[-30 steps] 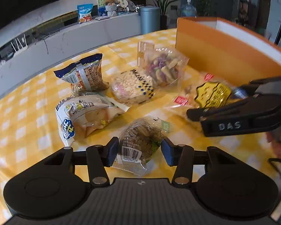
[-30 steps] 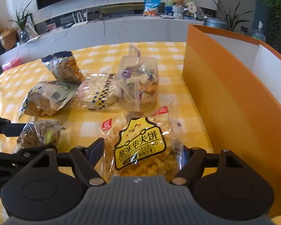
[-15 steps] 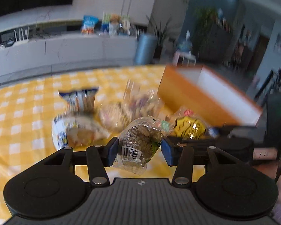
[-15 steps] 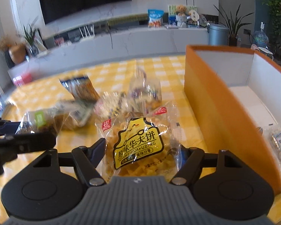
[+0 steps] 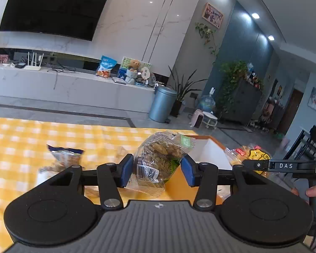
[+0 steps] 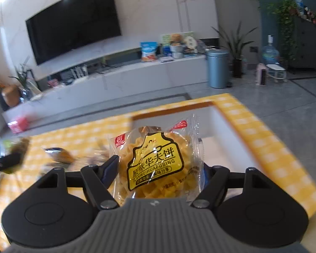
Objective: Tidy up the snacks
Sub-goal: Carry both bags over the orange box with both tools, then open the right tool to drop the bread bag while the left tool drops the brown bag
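yellow checked tabletop carries an orange box with a white inside. the left hand-held gripper pinches a clear pack of brown biscuits, lifted just beside the box's near wall. the right hand-held gripper grips a yellow waffle-cake pack above the box's opening. a blurred blue-edged snack bag lies well left of the box.

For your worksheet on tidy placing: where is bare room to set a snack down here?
Free: the white floor of the orange box beyond the waffle packet, and checked cloth far left. Crowded: cloth beside the blue-topped packet, where blurred packets lie.
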A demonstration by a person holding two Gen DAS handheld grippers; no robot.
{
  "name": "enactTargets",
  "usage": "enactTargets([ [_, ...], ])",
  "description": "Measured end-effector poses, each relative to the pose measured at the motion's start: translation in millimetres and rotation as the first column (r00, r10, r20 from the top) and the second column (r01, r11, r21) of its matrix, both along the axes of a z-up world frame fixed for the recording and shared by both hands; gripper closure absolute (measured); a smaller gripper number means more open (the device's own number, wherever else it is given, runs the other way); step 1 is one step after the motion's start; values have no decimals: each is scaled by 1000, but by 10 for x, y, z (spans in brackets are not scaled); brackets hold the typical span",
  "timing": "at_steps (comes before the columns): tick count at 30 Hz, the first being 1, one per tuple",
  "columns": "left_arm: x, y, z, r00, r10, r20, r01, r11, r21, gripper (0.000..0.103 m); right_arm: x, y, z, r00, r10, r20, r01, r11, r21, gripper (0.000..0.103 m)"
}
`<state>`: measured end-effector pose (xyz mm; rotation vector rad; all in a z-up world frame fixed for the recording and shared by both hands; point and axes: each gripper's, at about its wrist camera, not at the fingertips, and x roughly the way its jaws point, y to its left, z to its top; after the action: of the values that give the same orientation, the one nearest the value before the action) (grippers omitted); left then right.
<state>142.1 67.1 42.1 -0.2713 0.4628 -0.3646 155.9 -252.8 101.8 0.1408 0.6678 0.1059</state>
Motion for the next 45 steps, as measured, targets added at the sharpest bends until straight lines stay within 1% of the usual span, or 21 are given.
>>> enactTargets([
  [4,92,-149,-51,999,-35,-30,35,999,-23,47,66,-382,-132,999,-38,-28,37,999,-36,31],
  [7,176,-283,-71,997,-54,-51,53,998,-24,47,104,-528,-359,995,-52,-84,53,999,12,31],
  [9,225,-373,-80,996,-69,-65,67,997,-28,47,144,-555,-546,990,-43,-132,49,998,41,31],
  [11,261,-450,-83,994,-81,-67,80,996,-27,47,183,-531,-690,986,-25,-163,32,999,40,31],
  [12,281,-481,-82,994,-86,-69,85,996,-28,47,198,-511,-728,987,-12,-159,17,999,29,31],
  [14,327,-539,-80,993,-95,-75,93,995,-31,47,238,-466,-741,988,-28,-152,24,999,-30,31],
  [15,337,-565,-88,992,-99,-79,96,995,-32,47,259,-471,-738,988,-37,-152,30,999,-44,31],
  [17,338,-631,-103,991,-105,-85,102,994,-32,47,318,-516,-741,990,-22,-143,22,1000,-1,31],
  [18,333,-652,-109,990,-109,-87,106,994,-28,47,338,-545,-750,988,-28,-151,32,999,21,31],
  [19,312,-696,-113,990,-111,-87,110,994,-21,47,361,-555,-756,987,-40,-158,44,999,24,31],
  [23,265,-744,-104,989,-119,-84,119,993,-8,47,390,-515,-786,987,-60,-151,53,997,-51,31],
  [25,252,-765,-101,989,-122,-87,122,992,-6,47,375,-536,-818,985,-71,-155,64,997,-52,31],
  [28,270,-813,-98,987,-125,-99,126,992,2,47,369,-527,-809,986,-52,-157,43,997,-62,29],
  [29,270,-848,-86,987,-126,-102,128,992,12,47,365,-524,-798,986,-55,-155,45,997,-67,28],
  [30,268,-882,-76,987,-125,-103,129,991,25,47,351,-514,-776,987,-56,-150,45,996,-75,20],
  [32,272,-964,-43,986,-126,-105,134,989,67,47,295,-485,-711,991,-57,-124,46,994,-96,10],
  [33,274,-1012,-24,986,-125,-109,135,987,90,47,250,-479,-674,992,-70,-105,59,993,-105,9],
  [35,289,-1102,11,986,-121,-111,133,985,112,47,166,-487,-607,993,-82,-81,73,992,-107,9],
  [38,326,-1212,48,987,-128,-99,139,984,109,47,49,-549,-520,995,-91,-47,86,992,-95,8],
  [42,480,-1499,20,980,-134,-145,159,971,181,47,-43,-752,-463,986,-164,-35,161,984,-70,8],
  [45,640,-1731,-67,965,-171,-201,211,958,195,47,-76,-916,-449,979,-201,-40,199,979,-44,8],
])
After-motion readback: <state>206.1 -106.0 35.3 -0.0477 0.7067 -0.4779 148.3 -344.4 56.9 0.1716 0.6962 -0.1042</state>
